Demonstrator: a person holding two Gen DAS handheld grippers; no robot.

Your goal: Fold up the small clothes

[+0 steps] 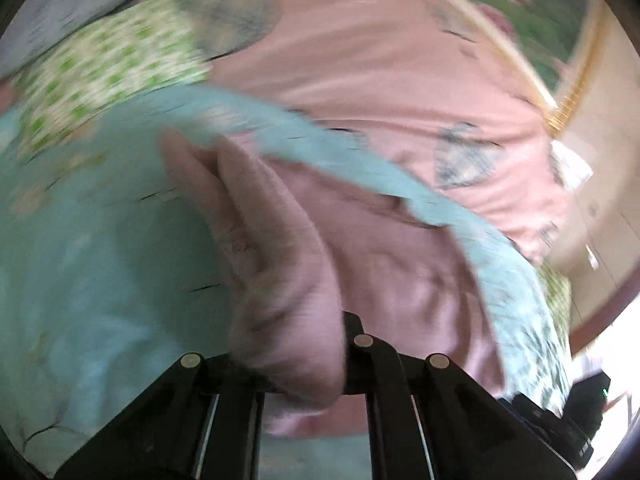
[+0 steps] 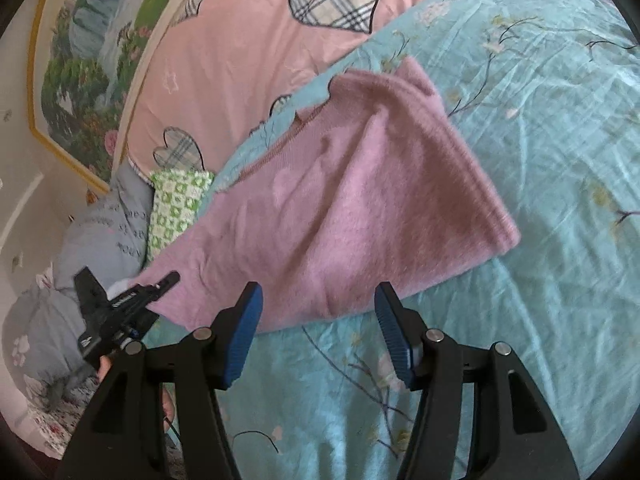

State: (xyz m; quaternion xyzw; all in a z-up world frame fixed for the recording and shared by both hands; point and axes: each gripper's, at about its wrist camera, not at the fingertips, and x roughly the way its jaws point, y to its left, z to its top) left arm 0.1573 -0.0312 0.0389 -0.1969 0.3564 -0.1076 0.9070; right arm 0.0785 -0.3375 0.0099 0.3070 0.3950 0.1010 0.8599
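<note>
Pink knitwear, a small fuzzy garment, lies folded on the teal floral sheet just ahead of my right claw. Its near hem sits right between and slightly beyond the blue pads, which stand spread wide with nothing between them. The garment runs away from that claw up and to the right, ending in a ribbed edge; its far corner points toward the pink heart-print quilt.

My left claw has a thick bunch of the same pink knit gathered between its black fingers, pinched at the fold, though the picture is badly motion-blurred and the fingertips are buried in cloth. From the right wrist view I see that left claw at the garment's left corner, down and left of my right claw.

Farther out to the left of the right claw lie a green-and-white checked cloth and a grey printed pillow, with a framed landscape picture on the wall beyond.
</note>
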